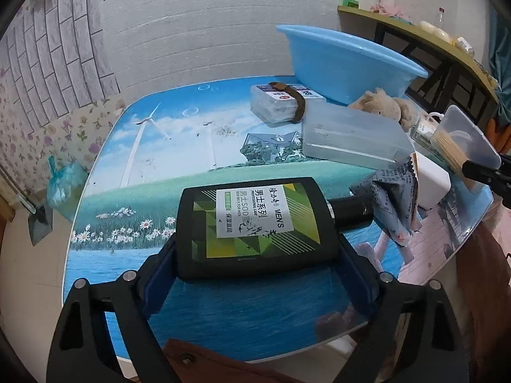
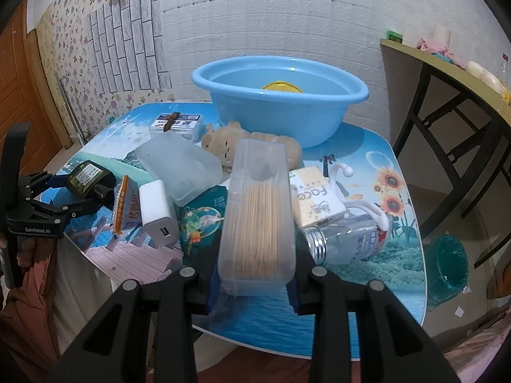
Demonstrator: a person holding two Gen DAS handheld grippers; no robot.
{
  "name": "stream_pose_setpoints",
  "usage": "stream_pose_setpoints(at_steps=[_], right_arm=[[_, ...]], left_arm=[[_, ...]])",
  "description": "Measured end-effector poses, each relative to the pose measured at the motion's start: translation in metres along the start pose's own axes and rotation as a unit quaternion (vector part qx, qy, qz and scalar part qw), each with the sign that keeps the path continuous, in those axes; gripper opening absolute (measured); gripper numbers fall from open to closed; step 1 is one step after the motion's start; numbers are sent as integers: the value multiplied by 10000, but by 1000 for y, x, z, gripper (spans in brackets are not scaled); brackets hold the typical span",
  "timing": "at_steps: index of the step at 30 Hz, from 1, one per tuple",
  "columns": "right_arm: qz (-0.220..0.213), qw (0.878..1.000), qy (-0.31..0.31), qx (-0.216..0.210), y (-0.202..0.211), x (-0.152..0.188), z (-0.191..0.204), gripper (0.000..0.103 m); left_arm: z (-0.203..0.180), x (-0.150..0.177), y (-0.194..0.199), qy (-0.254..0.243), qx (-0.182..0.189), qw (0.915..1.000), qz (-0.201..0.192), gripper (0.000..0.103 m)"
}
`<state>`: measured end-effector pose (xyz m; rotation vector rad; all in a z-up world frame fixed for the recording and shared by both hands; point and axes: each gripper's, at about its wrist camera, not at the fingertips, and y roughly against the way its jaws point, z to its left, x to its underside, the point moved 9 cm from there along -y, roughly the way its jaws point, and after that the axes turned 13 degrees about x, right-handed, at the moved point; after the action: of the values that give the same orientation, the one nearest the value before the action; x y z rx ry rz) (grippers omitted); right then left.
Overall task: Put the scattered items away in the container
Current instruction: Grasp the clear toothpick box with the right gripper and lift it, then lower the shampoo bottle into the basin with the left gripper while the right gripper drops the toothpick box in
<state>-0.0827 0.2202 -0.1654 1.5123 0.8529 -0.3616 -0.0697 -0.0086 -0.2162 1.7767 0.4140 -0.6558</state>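
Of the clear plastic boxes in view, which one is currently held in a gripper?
The toothpick box, clamped by the right gripper. The frosted box and the labelled box lie on the table.

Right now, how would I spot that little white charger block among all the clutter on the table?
Find the big light-blue plastic basin at the back of the table. Come forward past the frosted clear plastic box lying in front of it. The glossy white rectangular charger block lies just nearer, beside an orange-edged packet; it alone is plain white with a small USB slot on its end.
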Motion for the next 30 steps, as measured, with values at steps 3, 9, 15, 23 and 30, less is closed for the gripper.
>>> stream_pose_setpoints(at_steps=[3, 9, 15, 23, 30], right_arm=[[-35, 10000, -6, 5, 3, -2, -1, 32], [-196, 9998, -34, -6, 13, -12, -3, 32], [-540, 9984, -120, -77, 32, -36, -7, 32], [-847, 9963, -143, -96, 40, -71, -13, 32], [-916, 9956, -180, -103, 24, -94, -20, 32]], left_arm=[[1, -3, 5, 75, -17, 9999, -108, 90], [-9, -25, 31, -14, 61, 9987, -496, 89], [-25, -57, 55, -151, 145, 9965, -807, 90], [-40, -102, 58, -217, 188, 9942, -1041, 90], [-66, -136, 40, -441, 444, 9925, -1053, 90]])
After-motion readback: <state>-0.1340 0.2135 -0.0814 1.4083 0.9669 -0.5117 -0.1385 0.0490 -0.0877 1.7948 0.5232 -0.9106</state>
